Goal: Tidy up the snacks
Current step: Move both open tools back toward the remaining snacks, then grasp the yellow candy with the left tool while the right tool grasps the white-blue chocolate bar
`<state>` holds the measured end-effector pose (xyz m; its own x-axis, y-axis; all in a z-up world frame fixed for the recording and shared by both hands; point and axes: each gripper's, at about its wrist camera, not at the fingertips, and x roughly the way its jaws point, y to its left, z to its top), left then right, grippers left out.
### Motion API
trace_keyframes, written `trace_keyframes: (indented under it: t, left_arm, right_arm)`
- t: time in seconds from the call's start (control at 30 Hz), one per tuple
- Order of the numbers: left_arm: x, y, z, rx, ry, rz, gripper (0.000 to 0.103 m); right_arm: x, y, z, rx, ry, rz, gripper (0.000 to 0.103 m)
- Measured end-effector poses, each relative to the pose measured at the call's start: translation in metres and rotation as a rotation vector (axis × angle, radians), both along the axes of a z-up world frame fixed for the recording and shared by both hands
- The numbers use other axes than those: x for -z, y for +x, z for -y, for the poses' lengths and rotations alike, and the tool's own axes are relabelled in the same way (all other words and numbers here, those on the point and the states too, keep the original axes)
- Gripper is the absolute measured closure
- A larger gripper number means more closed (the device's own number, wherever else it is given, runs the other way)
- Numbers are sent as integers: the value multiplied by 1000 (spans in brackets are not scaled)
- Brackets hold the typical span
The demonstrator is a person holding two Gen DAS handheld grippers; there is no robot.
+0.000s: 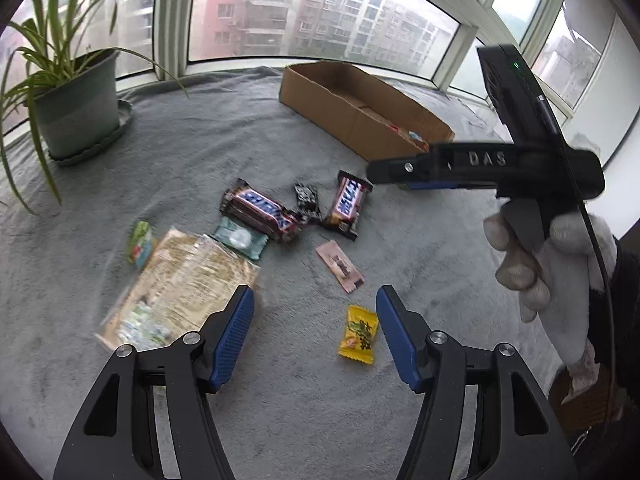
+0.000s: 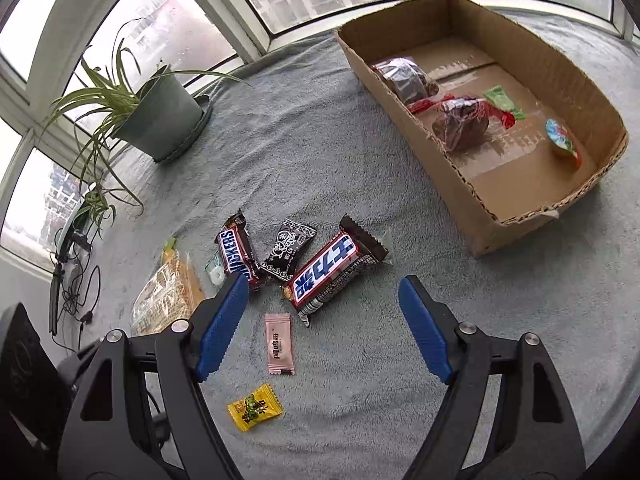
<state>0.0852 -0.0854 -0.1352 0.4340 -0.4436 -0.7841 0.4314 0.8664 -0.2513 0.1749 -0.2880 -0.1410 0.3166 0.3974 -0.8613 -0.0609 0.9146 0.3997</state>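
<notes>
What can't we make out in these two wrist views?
- Cardboard box contents: left wrist view, near wall hides nearly all.
- Right gripper fingertips: left wrist view, blurred, seen side-on; gap unreadable there.
- Mint-green packet: right wrist view, mostly behind the finger and chocolate bar.
- Big clear bag: left wrist view, blurred print, corner behind finger.

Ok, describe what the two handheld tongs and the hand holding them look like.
Both tongs, left and right, have black triangular cut-out arms with silver pivot bolts and ribbed blue pads. The right one's body carries raised letters "DAS", a green light and a black cable. The hand wears a white glove and dark sleeve.
</notes>
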Motion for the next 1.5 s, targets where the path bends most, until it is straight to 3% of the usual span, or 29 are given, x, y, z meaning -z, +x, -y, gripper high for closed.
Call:
trace_keyframes:
  t: [0.13,0.37,0.5,0.57,0.7,0.77,0.9,1.07,1.27,1.5]
  left_arm:
    - [18,-2,10,56,-1,-33,52]
    - [38,-3,23,125,22,-63,53]
    - [41,-7,29,156,31,-60,53]
    - [43,-9,31,163,34,-60,55]
    - [46,-15,35,172,43,-43,61]
    - [46,-16,36,176,50,-33,63]
    - [46,-19,40,180,73,-6,78]
    - [46,-25,46,193,101,25,85]
    - [46,-23,39,183,81,14,86]
    - [47,-24,44,217,117,28,84]
  right_arm:
    - [14,8,2,51,26,-56,29]
    - [27,20,-9,80,36,-114,32]
    - [29,26,-23,59,-14,-113,34]
    - [31,28,-29,37,-41,-117,43]
    - [35,29,-40,-7,-101,-120,44]
    - [35,29,-44,-30,-139,-107,50]
    - [34,31,-45,-64,-166,-107,58]
    - [34,31,-42,-83,-153,-105,63]
    - [34,30,-38,-82,-127,-107,67]
    - [32,26,-40,-108,-160,-82,68]
